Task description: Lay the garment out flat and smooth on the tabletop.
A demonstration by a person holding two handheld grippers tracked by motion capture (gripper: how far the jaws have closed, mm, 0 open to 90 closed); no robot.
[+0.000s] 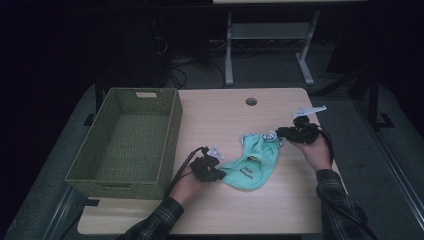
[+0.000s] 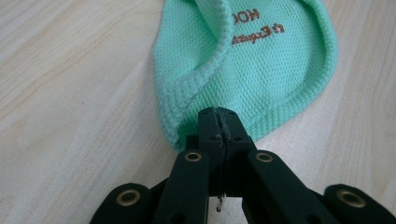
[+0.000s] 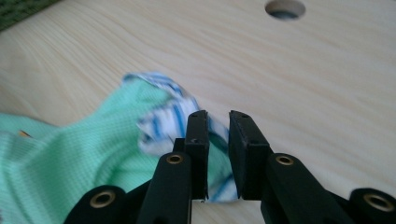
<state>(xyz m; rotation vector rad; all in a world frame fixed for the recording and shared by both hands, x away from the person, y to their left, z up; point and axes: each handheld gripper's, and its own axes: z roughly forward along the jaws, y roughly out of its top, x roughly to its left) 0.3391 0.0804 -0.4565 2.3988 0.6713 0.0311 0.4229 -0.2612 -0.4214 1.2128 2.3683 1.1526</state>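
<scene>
Cloth pinched at one end, loose at the other

The left gripper (image 2: 218, 122) has its jaws squeezed tight on the near edge of the green cloth (image 1: 252, 162), which lies on the table (image 1: 280, 210) toward its right edge. The right gripper (image 3: 218, 140) has jaws a little apart around the blue-and-white tip, not holding it, so that end could slip and droop. The basket (image 1: 125, 140) waits at the left edge, and its wall could snag the cloth.

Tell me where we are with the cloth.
Done: the left gripper is shut on the green cloth at its near edge. In hand: the right gripper, jaws a little apart, is closing around the cloth's far, blue-and-white end. Left: nothing is in the basket yet.
</scene>
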